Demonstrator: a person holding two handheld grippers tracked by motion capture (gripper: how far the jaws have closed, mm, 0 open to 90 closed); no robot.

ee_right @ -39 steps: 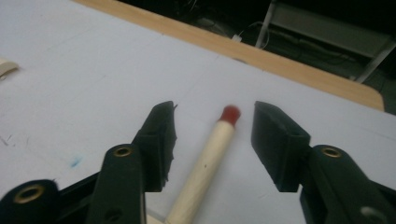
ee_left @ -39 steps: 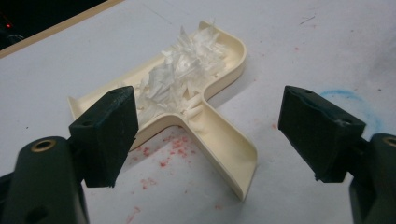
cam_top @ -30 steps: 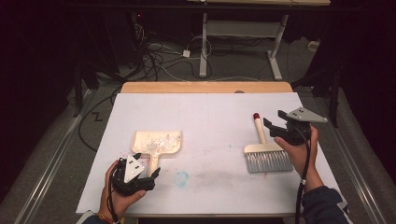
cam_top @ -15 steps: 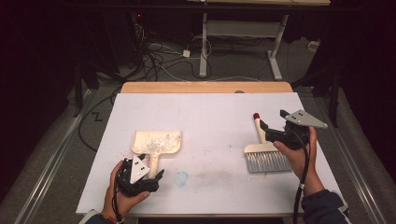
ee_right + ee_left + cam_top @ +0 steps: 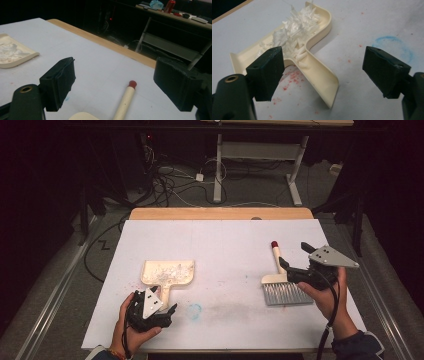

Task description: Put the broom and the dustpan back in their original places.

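Note:
A cream dustpan (image 5: 167,272) (image 5: 319,75) lies left of centre on the white board, its pan holding white shreds (image 5: 294,32). My left gripper (image 5: 157,302) (image 5: 324,58) stands open at the end of the dustpan's handle, and neither pad touches it. A brush (image 5: 280,287) with grey bristles lies at the right, and its cream handle (image 5: 125,100) ends in a red tip. My right gripper (image 5: 295,256) (image 5: 118,68) is open just right of and above that handle. Its jaws have just been opening, and the handle lies below them, untouched.
A faint blue ring (image 5: 194,310) (image 5: 392,46) and red specks mark the white board (image 5: 220,240) near the dustpan. A wooden table edge (image 5: 220,213) runs along the far side. Behind it are cables on the floor and a desk frame (image 5: 260,150).
My right gripper has opened, let go of the brush handle and drawn back a little to the right. The brush stays where it lay. My left gripper has kept still.

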